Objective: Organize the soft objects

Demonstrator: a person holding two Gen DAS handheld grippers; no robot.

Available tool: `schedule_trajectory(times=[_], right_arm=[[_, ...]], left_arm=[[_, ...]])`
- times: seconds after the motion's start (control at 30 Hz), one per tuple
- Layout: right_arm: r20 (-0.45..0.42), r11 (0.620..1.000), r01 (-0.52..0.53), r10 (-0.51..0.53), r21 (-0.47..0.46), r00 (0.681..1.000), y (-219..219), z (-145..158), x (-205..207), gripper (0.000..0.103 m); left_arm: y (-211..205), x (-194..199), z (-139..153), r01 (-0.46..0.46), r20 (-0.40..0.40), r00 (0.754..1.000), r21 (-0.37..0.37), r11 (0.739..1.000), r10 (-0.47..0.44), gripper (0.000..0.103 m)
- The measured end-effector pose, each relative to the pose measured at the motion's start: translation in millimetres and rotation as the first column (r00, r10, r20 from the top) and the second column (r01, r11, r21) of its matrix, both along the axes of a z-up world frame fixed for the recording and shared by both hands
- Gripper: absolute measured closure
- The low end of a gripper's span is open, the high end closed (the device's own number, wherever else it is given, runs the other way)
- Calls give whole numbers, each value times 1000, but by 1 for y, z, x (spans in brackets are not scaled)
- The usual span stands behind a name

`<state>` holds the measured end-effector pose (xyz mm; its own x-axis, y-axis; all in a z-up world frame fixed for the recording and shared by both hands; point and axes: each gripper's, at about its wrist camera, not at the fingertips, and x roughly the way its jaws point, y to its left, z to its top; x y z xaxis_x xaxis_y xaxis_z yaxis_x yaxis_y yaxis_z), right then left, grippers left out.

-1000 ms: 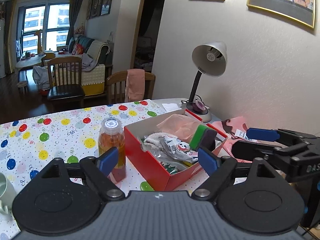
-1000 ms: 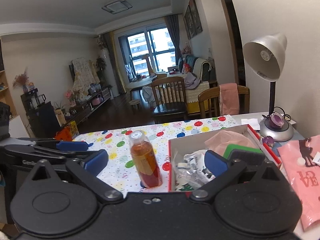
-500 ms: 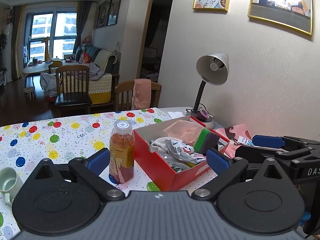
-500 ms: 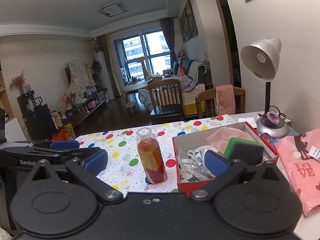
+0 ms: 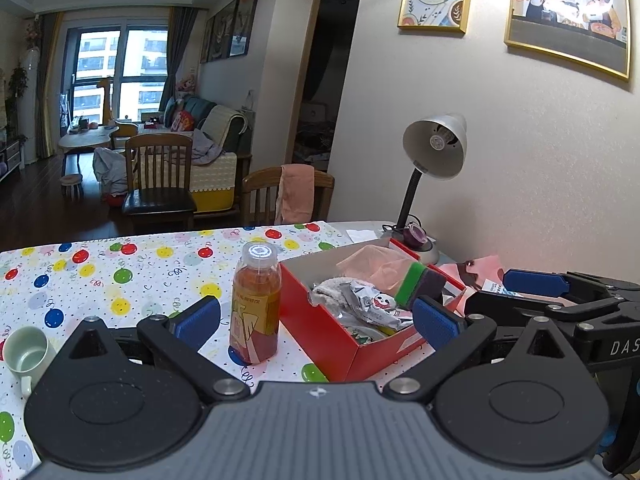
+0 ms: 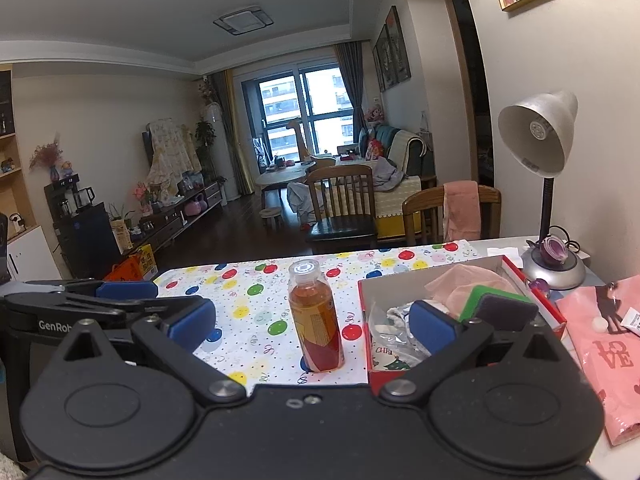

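While you hold both grippers level above the near edge of the tabletop (image 5: 120, 264), each one's fingers stand spread wide with nothing between them: your left gripper (image 5: 316, 318) frames the bottle and the box, and your right gripper (image 6: 312, 322) does the same from its own side. One red cardboard box (image 5: 340, 332) sits on the balloon-print cloth (image 6: 248, 300), and all the soft things you can count lie inside it: one pink cloth (image 5: 376, 264) toward the back, one whitish-grey rag (image 5: 332, 290) near the front wall, one crinkled silver packet (image 5: 372, 304) with a cartoon face, and one green-and-dark sponge (image 5: 420, 290) leaning on the box's right side. Whether more lies under them you cannot tell. One plastic bottle (image 6: 316, 316) of orange drink stands upright just beside the box's left wall, apart from it. One pale green mug (image 5: 26, 354) rests at the left edge of your left view. One silver desk lamp (image 6: 540, 152) stands behind the box against the wall, and one pink bag (image 6: 604, 344) lies flat to the box's right. Two wooden chairs (image 6: 344, 200) face the far side of the tabletop, and one has a pink towel (image 6: 462, 210) hung over its back.
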<state>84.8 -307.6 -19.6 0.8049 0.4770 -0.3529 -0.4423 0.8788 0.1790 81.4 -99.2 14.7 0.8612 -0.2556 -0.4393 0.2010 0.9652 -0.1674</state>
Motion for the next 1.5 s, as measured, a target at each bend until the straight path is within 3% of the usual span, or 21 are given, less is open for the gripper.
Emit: schedule_trajectory(times=[1.5], right_arm=[[29, 999, 22, -21, -28, 999, 2, -4, 7, 0]], left_arm=[[1, -18, -2, -35, 79, 996, 38, 999, 32, 0]])
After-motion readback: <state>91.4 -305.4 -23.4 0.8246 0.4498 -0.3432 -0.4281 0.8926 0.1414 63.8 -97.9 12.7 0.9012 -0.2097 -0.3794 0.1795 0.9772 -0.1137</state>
